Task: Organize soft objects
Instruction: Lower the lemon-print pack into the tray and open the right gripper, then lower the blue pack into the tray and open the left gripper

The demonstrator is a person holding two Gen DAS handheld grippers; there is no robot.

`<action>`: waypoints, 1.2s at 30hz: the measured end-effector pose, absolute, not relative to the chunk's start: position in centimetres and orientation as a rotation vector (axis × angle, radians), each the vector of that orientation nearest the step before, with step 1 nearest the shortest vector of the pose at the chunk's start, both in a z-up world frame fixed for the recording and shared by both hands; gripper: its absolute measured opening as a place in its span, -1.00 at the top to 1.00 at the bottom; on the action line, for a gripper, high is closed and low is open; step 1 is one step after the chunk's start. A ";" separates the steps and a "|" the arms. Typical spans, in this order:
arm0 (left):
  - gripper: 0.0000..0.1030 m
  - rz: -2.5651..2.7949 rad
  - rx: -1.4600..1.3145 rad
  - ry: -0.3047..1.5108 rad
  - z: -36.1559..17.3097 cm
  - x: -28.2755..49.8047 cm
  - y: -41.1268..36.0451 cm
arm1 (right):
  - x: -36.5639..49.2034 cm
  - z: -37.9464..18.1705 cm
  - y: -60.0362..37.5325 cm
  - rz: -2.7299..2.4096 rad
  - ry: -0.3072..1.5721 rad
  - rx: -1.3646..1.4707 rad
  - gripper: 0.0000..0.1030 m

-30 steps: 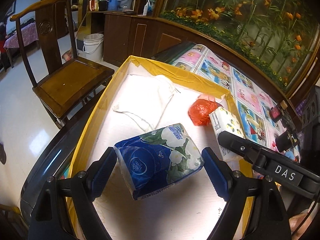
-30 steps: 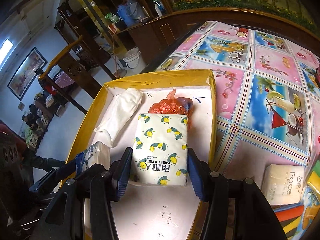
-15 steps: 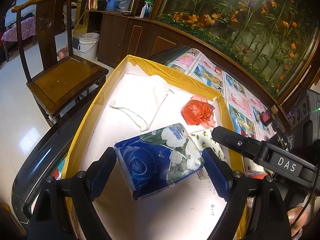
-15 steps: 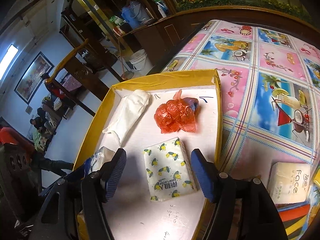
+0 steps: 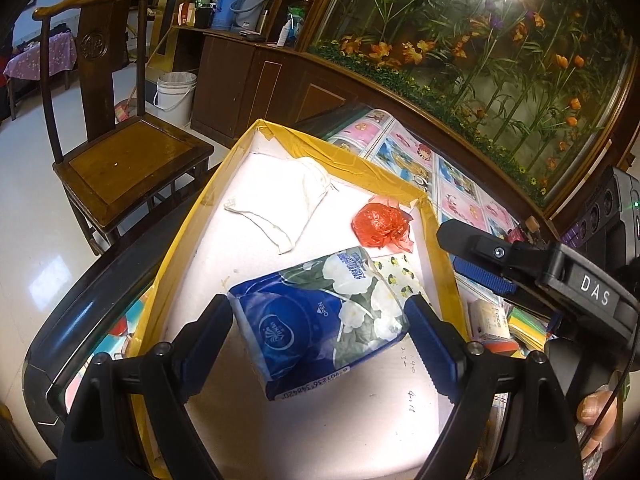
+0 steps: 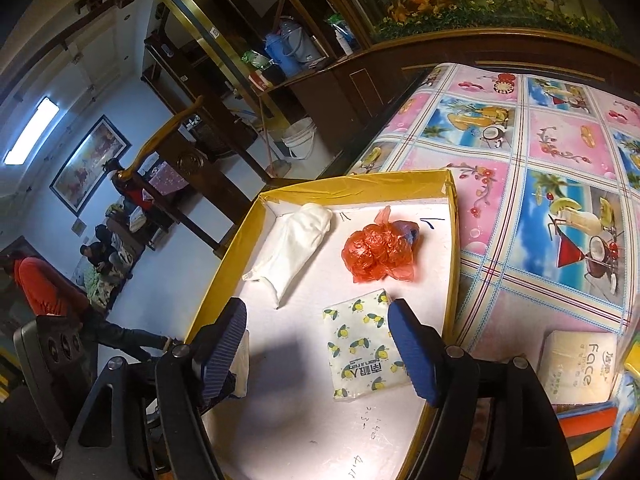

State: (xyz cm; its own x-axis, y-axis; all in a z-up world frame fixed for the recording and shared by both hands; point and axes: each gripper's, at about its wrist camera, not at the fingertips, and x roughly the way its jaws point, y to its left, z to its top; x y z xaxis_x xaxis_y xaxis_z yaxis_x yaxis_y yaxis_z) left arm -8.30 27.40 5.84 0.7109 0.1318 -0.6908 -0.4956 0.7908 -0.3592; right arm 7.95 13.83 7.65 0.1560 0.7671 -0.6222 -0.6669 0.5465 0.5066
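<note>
1. Yellow-walled tray (image 5: 362,161) is seen on a patterned tablecloth (image 6: 560,152).
2. Blue tissue pack (image 5: 320,320) is clamped in the left gripper (image 5: 320,322) above the tray.
3. Lemon-print tissue pack (image 6: 362,344) is left lying in the tray, the right gripper (image 6: 320,350) just opened and released.

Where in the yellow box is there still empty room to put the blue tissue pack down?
The near end of the yellow box is bare white floor, in front of the lemon tissue pack. A smaller gap lies between the white cloth and that pack. The far end is crowded: cloth and orange bag side by side.
</note>
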 end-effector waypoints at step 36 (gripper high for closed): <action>-0.78 0.248 -0.499 0.724 6.4 -5.4 22.0 | 8.8 9.6 -2.7 0.917 0.873 0.186 -0.51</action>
